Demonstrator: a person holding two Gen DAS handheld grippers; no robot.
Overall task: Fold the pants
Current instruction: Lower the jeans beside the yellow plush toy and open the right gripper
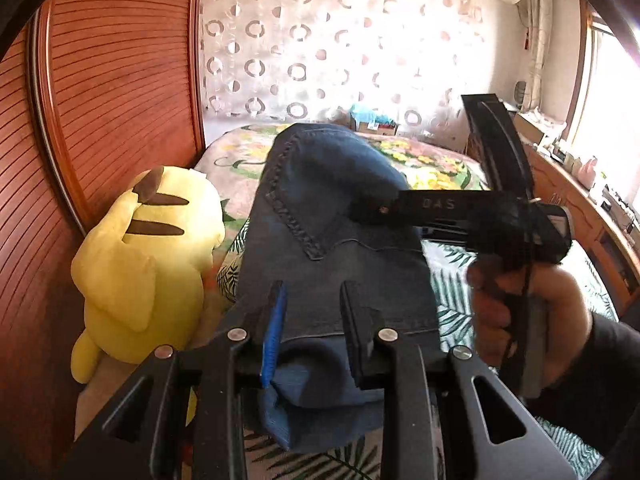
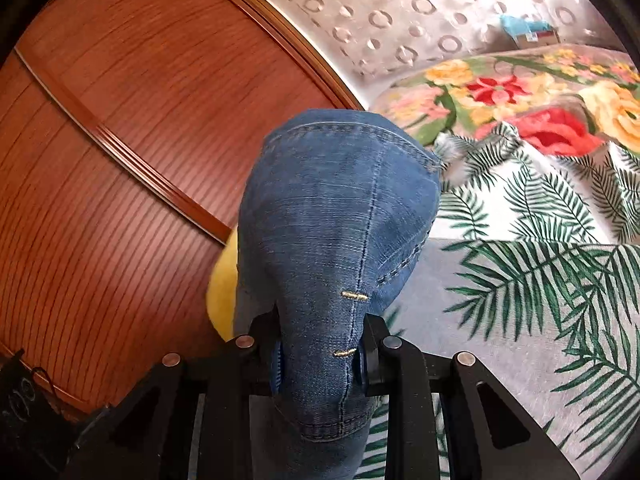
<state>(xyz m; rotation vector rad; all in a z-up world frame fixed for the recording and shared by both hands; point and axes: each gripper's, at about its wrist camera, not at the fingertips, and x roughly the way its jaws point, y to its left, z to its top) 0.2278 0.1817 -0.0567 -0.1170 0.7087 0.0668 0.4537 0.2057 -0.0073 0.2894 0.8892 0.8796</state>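
The blue denim pants (image 1: 320, 208) hang up off the bed as a bunched, draped fold, held from two places. My left gripper (image 1: 314, 292) is shut on a thick fold of the denim near the bottom of the left wrist view. My right gripper (image 1: 384, 210) comes in from the right, carried by a person's hand (image 1: 520, 312), and its tips bite into the cloth higher up. In the right wrist view the pants (image 2: 340, 208) fill the centre, a seam with yellow bar tacks running down them. There the right gripper (image 2: 322, 344) is clamped on the fabric.
A yellow plush toy (image 1: 148, 264) lies at the left against the slatted wooden wardrobe doors (image 1: 120, 80). The bed has a palm-leaf sheet (image 2: 540, 280) and a flowered blanket (image 2: 520, 92). A cardboard box (image 1: 372, 124) sits at its far edge. A wooden desk (image 1: 580, 208) runs along the right.
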